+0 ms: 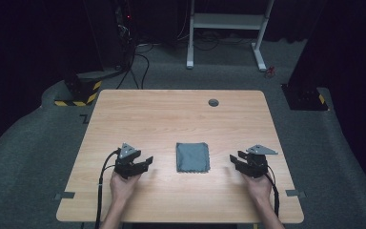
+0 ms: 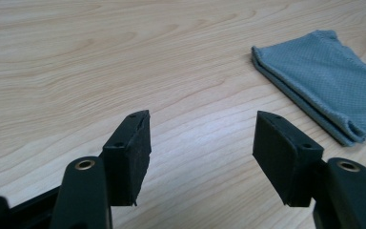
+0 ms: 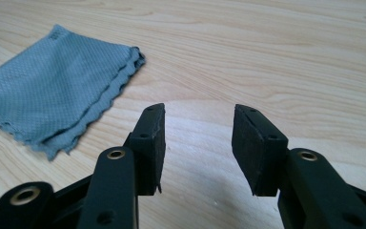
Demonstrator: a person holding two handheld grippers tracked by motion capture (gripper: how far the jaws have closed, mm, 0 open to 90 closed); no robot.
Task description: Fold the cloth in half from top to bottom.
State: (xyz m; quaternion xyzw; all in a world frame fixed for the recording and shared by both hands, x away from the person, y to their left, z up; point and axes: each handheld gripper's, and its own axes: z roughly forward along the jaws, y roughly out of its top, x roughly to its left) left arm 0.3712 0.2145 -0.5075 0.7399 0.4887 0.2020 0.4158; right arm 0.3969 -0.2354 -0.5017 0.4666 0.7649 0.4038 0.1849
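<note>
At a light wooden table (image 1: pixel 171 114), we hold our two grippers to either side of a folded grey cloth (image 1: pixel 192 157), which lies flat in the near half of the tabletop, a little right of centre. Taking the cloth as the middle of the dial in the high view, our left gripper (image 1: pixel 143 162) sits at about nine o'clock and our right gripper (image 1: pixel 236 160) at about three o'clock, each clearly apart from the fabric and pointing inward toward it.

Both sets of jaws stand open with nothing between them. In the left gripper view, the left gripper (image 2: pixel 202 136) frames only bare wood, and the cloth (image 2: pixel 324 76) lies off at about two o'clock, its stacked layers showing along the near edge. In the right gripper view, the right gripper (image 3: pixel 199 131) is likewise empty, with the cloth (image 3: pixel 52 95) at about ten o'clock, its wavy hemmed edges lined up one on another.

We judge the folding to be finished or nearly so: the cloth is already a compact rectangle of several layers, squared up and resting free on the table, and neither gripper touches it. What may remain, as far as we can tell, is one further fold or a move of the bundle elsewhere; nothing on the table marks a place for it. A small dark grommet (image 1: pixel 213 102) sits at about twelve o'clock from the cloth, near the far edge.
</note>
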